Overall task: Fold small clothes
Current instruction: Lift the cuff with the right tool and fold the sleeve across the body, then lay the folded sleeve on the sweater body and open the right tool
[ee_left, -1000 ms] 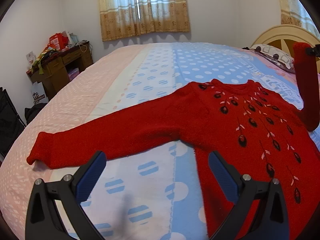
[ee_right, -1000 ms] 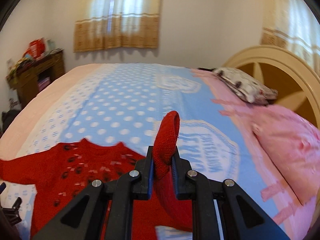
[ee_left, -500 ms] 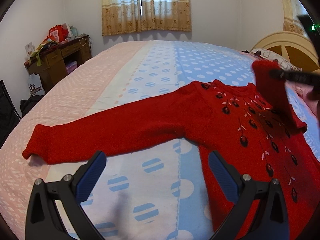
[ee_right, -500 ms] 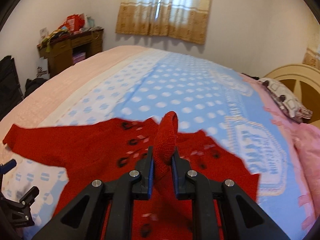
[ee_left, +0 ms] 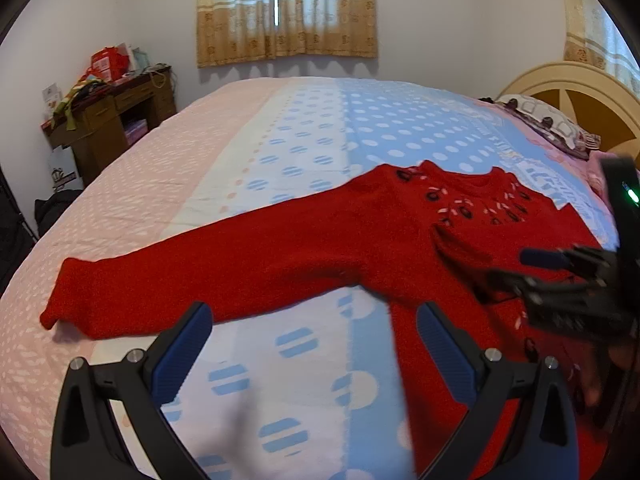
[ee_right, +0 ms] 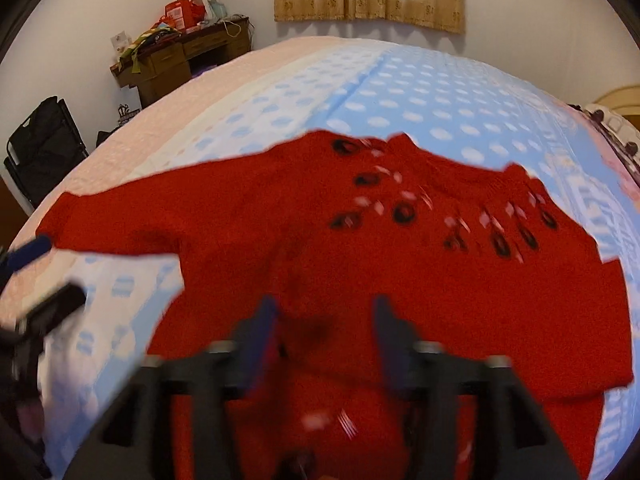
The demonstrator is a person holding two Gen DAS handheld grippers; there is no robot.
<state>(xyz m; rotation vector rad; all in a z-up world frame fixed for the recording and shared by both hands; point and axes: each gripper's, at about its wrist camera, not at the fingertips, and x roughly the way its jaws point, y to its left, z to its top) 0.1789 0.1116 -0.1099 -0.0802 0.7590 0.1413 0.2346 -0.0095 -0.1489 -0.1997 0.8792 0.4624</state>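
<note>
Here the red sweater (ee_left: 304,248) lies flat — outstretched sleeve (ee_left: 132,296) pointing left.

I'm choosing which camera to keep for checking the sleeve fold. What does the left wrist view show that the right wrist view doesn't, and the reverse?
Left wrist only: the wooden headboard, and the right claw seen from the side over the sweater.

Right wrist only: the folded-in sleeve lying across the sweater's body, with the right claw's jaws opening and nothing pinched between them.

Both: the red sweater, its outstretched sleeve, the dotted bedspread, the cluttered desk and the curtained window.
</note>
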